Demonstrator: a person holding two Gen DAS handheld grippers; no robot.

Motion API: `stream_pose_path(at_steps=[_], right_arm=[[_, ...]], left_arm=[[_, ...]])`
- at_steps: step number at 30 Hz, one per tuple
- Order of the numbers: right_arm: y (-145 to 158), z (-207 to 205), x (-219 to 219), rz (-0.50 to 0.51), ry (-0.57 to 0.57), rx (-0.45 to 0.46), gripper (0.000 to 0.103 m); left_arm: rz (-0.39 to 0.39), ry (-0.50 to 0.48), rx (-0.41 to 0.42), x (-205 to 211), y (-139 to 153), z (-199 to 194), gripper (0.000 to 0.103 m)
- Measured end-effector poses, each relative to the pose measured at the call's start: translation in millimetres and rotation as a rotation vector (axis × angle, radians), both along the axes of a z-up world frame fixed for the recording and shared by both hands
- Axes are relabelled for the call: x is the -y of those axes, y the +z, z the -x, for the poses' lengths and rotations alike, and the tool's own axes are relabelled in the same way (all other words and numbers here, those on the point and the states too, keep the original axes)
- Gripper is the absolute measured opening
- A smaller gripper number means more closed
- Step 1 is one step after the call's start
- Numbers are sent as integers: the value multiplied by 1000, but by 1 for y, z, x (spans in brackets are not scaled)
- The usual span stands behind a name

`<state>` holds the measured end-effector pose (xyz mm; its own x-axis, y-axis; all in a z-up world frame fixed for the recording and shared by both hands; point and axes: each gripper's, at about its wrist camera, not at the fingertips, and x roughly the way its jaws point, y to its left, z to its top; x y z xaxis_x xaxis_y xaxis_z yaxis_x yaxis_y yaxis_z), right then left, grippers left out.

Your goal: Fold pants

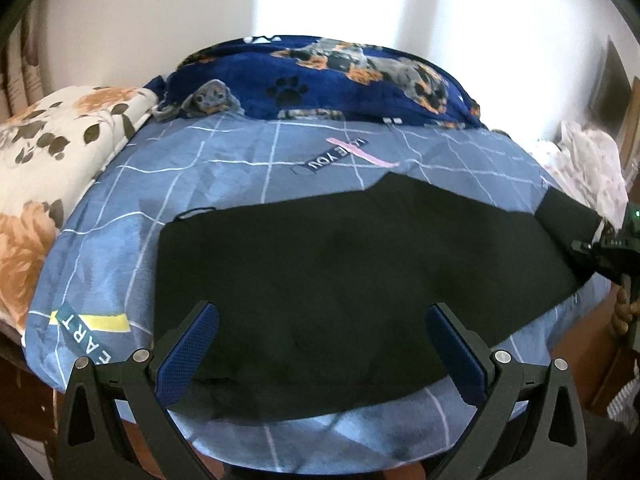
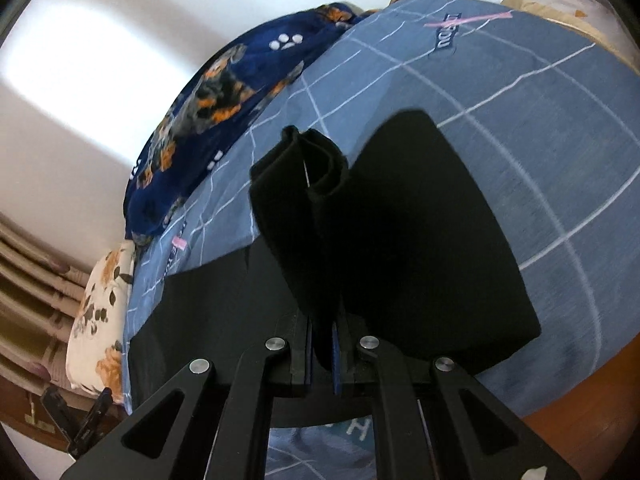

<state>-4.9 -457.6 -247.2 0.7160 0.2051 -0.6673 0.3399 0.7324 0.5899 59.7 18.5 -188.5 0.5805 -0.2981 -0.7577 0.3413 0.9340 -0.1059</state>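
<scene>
Two tongs: right gripper [image 2: 320,354] clenches limp black pants [image 1: 340,264] by hems at three o'clock; left gripper [image 1: 320,344] released.

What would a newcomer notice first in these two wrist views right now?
The black pants dominate, spread across the blue grid-patterned bedsheet in the middle of the bed. The right gripper is shut on a bunched end of the pants, lifted off the sheet, while the left gripper hangs open over the near edge of the pants. Behind, a navy dog-print blanket lies against the wall, and a floral pillow sits at the left.
</scene>
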Motion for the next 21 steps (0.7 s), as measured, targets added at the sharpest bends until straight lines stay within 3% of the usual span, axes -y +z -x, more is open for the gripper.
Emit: stream_pose_path(at_steps=[11,21], right_arm=[[-1,-4,-41,126,79,-27,8],[-2,-11,-72,147,149,5,8]], left_arm=[[-19,-28,-35,9,-10,1,103],[-19,-38,-56,11,-15,2,103]])
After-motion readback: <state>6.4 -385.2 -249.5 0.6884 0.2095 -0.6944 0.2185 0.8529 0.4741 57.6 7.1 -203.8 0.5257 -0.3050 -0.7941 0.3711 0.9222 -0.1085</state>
